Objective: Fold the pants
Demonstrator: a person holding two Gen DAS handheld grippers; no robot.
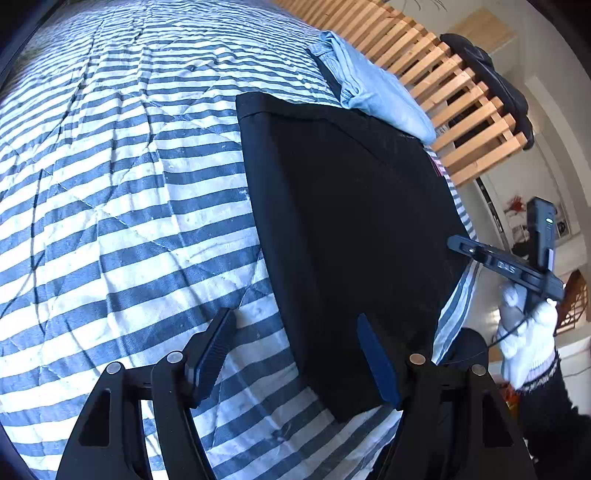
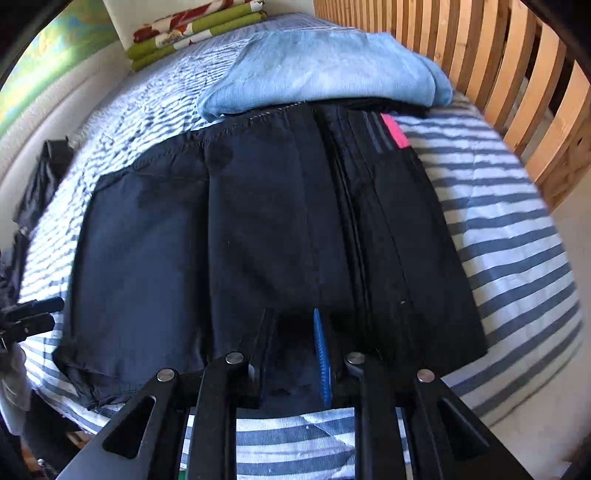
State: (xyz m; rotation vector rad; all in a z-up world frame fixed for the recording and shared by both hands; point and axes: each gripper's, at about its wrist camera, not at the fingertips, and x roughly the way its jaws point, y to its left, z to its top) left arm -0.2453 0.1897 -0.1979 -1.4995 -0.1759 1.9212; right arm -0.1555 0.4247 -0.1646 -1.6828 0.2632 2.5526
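Observation:
Black pants (image 1: pixel 351 221) lie folded flat on the striped quilt (image 1: pixel 110 184), a pink tag (image 2: pixel 394 136) on their waistband. My left gripper (image 1: pixel 295 317) is open and straddles the pants' near left edge: one finger over the quilt, the other over the black cloth, neither pressing on it. My right gripper (image 2: pixel 293 314) hovers at the near edge of the pants (image 2: pixel 258 221), its jaws a narrow gap apart with dark cloth showing between them; whether the pads pinch it is unclear. The left wrist view shows the right gripper (image 1: pixel 480 256) at the bed's side, held by a white-gloved hand (image 1: pixel 528 343).
A folded light-blue garment (image 2: pixel 325 66) lies just beyond the pants, against the wooden slatted rail (image 2: pixel 480 55). Folded green and red cloth (image 2: pixel 195 29) sits at the far corner. A dark item (image 1: pixel 491 81) hangs over the rail. Striped quilt (image 2: pixel 498 221) spreads on both sides.

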